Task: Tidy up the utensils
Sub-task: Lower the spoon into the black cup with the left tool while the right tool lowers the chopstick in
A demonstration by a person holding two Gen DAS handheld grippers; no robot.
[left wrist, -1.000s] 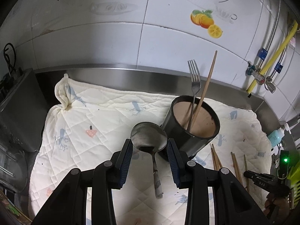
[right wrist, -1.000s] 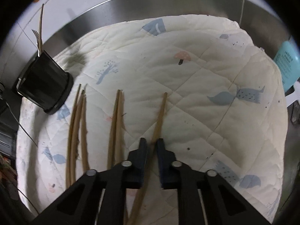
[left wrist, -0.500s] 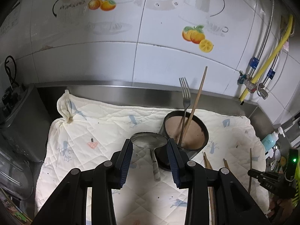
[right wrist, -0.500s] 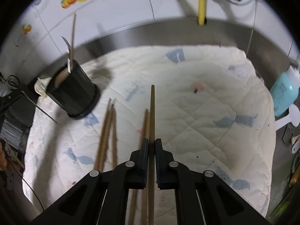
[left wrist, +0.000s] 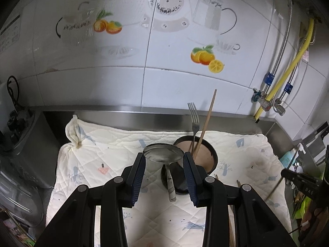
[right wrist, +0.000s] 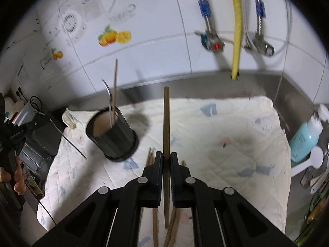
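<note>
My left gripper [left wrist: 164,158] is shut on the bowl of a metal spoon [left wrist: 163,154], whose handle hangs down toward the quilted mat [left wrist: 115,144]; it is lifted just in front of the black utensil cup [left wrist: 207,160]. A fork [left wrist: 194,121] and one chopstick [left wrist: 207,119] stand in that cup. My right gripper [right wrist: 166,160] is shut on a wooden chopstick [right wrist: 166,119], raised above the mat [right wrist: 226,127] and pointing at the back wall. The cup [right wrist: 112,135] stands to its left. Several loose chopsticks [right wrist: 151,156] lie on the mat below the fingers.
A steel backsplash and tiled wall close the back. Hoses and valves [right wrist: 235,30] hang at the right. A blue bottle [right wrist: 304,140] and white scoop [right wrist: 314,158] sit right of the mat. Dark appliances [left wrist: 22,142] stand at the left. A hand [right wrist: 17,175] holds the other gripper.
Both grippers rose from the mat. The right one shut on a chopstick and lifted it off the mat, tilting it upward. The left one carried the spoon higher, beside the cup.
</note>
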